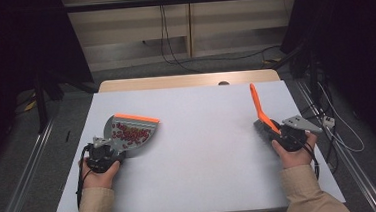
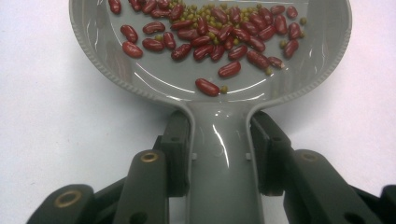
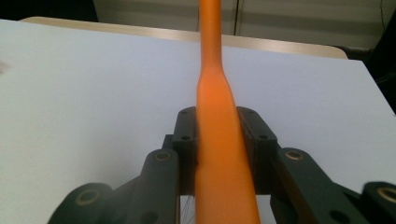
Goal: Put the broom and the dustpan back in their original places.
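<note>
A grey dustpan (image 1: 141,144) with an orange front lip lies on the white table (image 1: 203,135) at the left. Several red beans (image 1: 130,134) and small green ones lie in its pan (image 2: 159,79). My left gripper (image 1: 108,154) is shut on the dustpan's grey handle (image 2: 219,158), one jaw pressing on each side. At the right, my right gripper (image 1: 277,136) is shut on an orange-backed brush (image 1: 263,117). The brush's orange handle (image 3: 219,140) runs up between the jaws and points away over the table; its dark bristles (image 1: 263,131) face left.
The table's far wooden edge (image 1: 189,80) borders a floor with cables (image 1: 172,57). Dark stands rise at both sides. Bare white tabletop lies between the dustpan and the brush.
</note>
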`<state>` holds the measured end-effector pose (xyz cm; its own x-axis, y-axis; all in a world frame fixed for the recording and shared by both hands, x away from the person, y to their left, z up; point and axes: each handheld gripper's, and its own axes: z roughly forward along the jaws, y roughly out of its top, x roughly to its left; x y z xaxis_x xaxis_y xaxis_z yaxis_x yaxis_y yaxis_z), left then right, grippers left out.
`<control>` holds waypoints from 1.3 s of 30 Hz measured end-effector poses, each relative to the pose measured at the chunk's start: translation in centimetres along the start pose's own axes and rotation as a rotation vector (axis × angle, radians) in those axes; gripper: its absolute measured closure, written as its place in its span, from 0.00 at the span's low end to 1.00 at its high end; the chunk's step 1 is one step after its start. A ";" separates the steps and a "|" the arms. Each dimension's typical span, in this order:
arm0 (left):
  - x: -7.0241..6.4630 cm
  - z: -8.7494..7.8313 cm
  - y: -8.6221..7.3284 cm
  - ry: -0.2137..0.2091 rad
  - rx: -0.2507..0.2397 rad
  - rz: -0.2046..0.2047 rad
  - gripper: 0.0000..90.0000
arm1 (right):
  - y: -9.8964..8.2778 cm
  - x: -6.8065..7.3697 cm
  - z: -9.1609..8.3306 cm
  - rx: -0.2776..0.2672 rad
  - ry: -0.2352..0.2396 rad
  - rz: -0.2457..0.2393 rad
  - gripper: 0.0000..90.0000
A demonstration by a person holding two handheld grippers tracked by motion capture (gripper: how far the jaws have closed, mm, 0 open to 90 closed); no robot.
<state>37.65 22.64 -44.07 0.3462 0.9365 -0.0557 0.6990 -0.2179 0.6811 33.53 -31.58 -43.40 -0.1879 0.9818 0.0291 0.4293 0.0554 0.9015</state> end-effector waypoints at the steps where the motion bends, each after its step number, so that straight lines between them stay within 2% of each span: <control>1: 0.0 0.0 0.0 0.004 0.002 0.002 0.70 | 0.0 -0.2 -0.1 -0.001 -0.010 0.001 0.79; 5: -0.1 0.3 -0.1 0.009 0.004 -0.004 0.70 | -0.2 -1.1 -0.4 0.002 -0.051 -0.003 0.79; 9: -0.1 0.1 -0.1 0.001 -0.015 -0.011 0.69 | -0.7 -1.4 -0.3 0.028 -0.075 -0.019 0.79; 11: -0.2 0.0 -0.1 -0.009 -0.014 -0.009 0.68 | -0.9 -1.2 -0.3 0.024 -0.072 -0.024 0.79; 14: -0.3 -0.1 -0.3 -0.045 -0.024 -0.028 0.65 | -0.9 -0.7 -0.2 0.026 -0.067 -0.037 0.79; 21: -0.9 -0.6 -0.2 -0.107 -0.053 -0.044 0.56 | -1.1 0.4 -0.2 0.027 -0.039 -0.029 0.77; 24: -1.2 -0.7 -0.2 -0.129 -0.052 -0.040 0.54 | -1.2 0.7 -0.1 0.028 -0.018 -0.009 0.76; 28: -1.7 -0.7 -0.3 -0.155 -0.049 -0.024 0.52 | -1.2 1.2 0.1 0.032 -0.016 -0.022 0.76; 32: -1.8 -0.8 -0.4 -0.163 -0.048 -0.017 0.51 | -1.1 1.8 0.5 0.030 -0.005 0.000 0.73; 34: -1.9 -0.9 -0.5 -0.169 -0.052 -0.013 0.49 | -1.1 2.2 0.6 0.027 0.026 0.030 0.68; 37: -2.0 -1.3 -0.5 -0.181 -0.073 0.004 0.45 | -1.2 2.8 0.9 0.018 0.115 0.077 0.59; 39: -2.0 -1.6 -0.6 -0.204 -0.104 0.009 0.38 | -1.1 3.2 0.8 0.005 0.142 0.082 0.54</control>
<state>35.58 21.36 -43.20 0.4788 0.8574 -0.1888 0.6310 -0.1866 0.7530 33.18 -28.32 -44.60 -0.2746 0.9475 0.1638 0.4529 -0.0228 0.8913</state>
